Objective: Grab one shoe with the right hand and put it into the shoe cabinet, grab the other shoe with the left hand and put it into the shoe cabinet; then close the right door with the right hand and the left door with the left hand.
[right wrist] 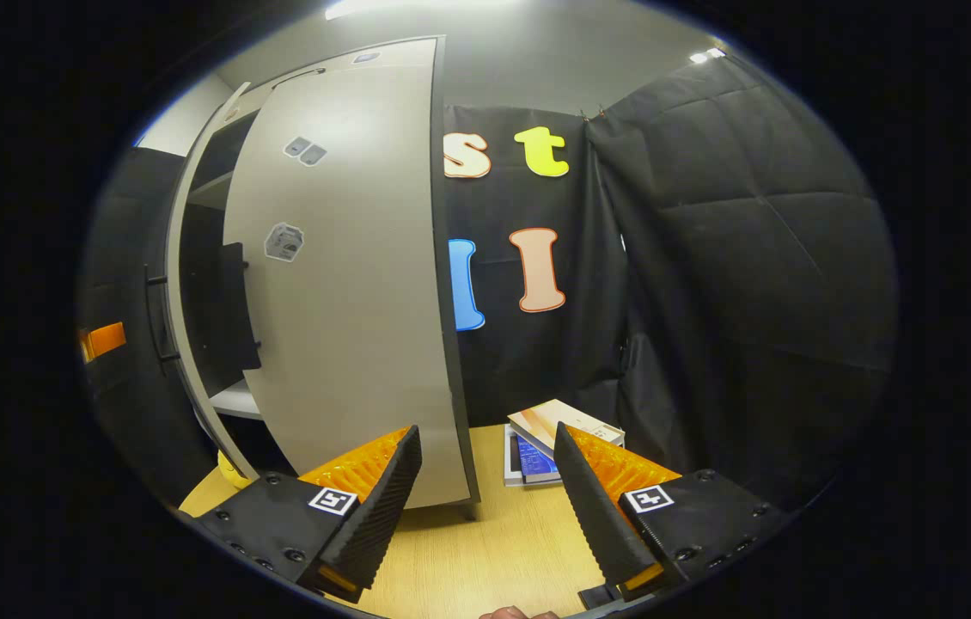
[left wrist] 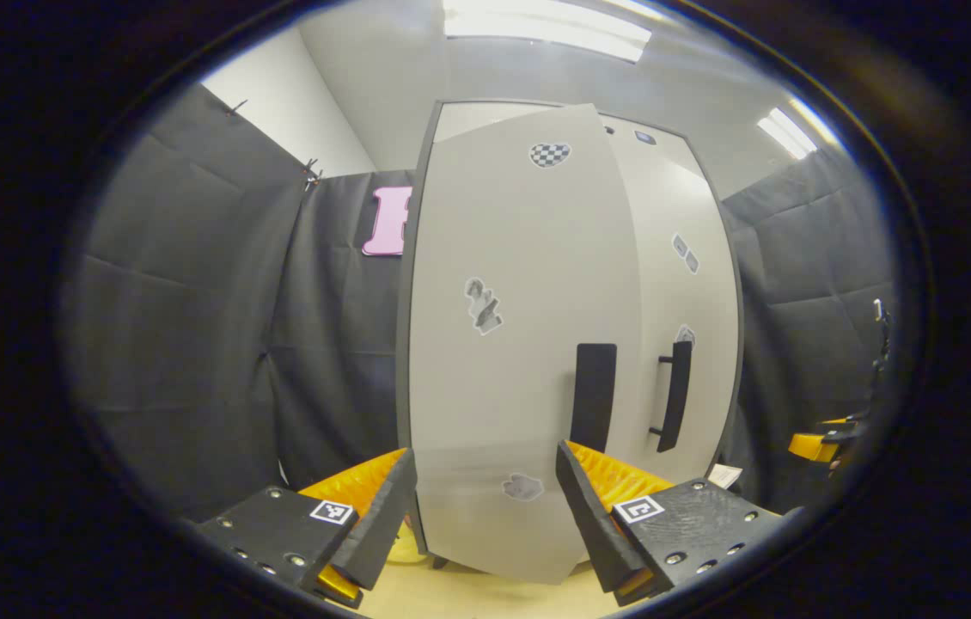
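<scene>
Underfoot, a pale wood-grain table carries the tall light-grey shoe cabinet, with quilted black cloth walls around it and strip lights on a white ceiling above. Left gripper, jaws spread and holding nothing, faces the left door, which stands slightly ajar just ahead of the fingertips, its flat black handle beside the right door and that door's black bar handle. Right gripper, jaws also spread and empty, sits near the smooth, sticker-dotted right door's bottom corner, with a dark gap and a white shelf visible leftward and stacked boxes on the table behind.
</scene>
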Available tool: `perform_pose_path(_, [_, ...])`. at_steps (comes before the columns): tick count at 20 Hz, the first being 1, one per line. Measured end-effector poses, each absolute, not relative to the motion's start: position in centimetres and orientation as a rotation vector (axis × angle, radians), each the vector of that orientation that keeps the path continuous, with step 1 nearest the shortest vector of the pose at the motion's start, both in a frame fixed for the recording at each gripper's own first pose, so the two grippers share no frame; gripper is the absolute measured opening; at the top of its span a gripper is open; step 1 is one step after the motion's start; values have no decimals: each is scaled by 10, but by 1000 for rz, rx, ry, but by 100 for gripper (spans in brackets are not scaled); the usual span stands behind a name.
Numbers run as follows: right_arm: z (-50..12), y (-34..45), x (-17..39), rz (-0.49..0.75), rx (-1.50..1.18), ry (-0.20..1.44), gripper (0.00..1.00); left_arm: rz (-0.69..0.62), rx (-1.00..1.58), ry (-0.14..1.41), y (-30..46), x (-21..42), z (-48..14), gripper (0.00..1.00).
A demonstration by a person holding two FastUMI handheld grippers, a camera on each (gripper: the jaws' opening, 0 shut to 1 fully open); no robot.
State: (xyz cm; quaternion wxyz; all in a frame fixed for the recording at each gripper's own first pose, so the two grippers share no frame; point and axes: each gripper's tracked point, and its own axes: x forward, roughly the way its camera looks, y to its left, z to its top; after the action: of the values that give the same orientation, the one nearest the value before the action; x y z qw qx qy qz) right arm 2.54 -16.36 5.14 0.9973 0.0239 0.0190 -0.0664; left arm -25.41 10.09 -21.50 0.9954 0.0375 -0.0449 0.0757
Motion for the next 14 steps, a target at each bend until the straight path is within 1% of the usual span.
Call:
perform_pose_path(1, [54, -158, 24, -127, 45, 35, 93, 157, 80, -96, 104, -260, -214, 93])
perform_pose_path(2, [57, -153, 24, -119, 42, 29, 97, 162, 86, -102, 108, -266, -215, 93])
perform_pose_path(3, [60, -147, 23, -113, 36, 21, 97, 169, 96, -107, 111, -273, -215, 93])
perform_pose_path(4, [63, -142, 21, -107, 29, 14, 93, 177, 108, -112, 114, -280, -215, 93])
perform_pose_path(5, [65, -137, 19, -102, 21, 8, 97, 179, 118, -118, 116, -288, -216, 93])
perform_pose_path(7, [69, -125, 15, -89, 8, -7, 97, 169, 121, -124, 116, -299, -220, 94])
perform_pose_path(8, [70, -119, 13, -85, 4, -17, 93, 160, 111, -125, 114, -305, -224, 94])
perform_pose_path(9, [70, -114, 10, -81, 0, -27, 93, 153, 94, -122, 113, -312, -231, 94])
perform_pose_path(10, [68, -110, 7, -79, -3, -34, 97, 149, 70, -116, 113, -319, -238, 93])
perform_pose_path(14, [56, -93, -6, -65, 4, -34, 97, 136, 12, -95, 118, -341, -262, 93])
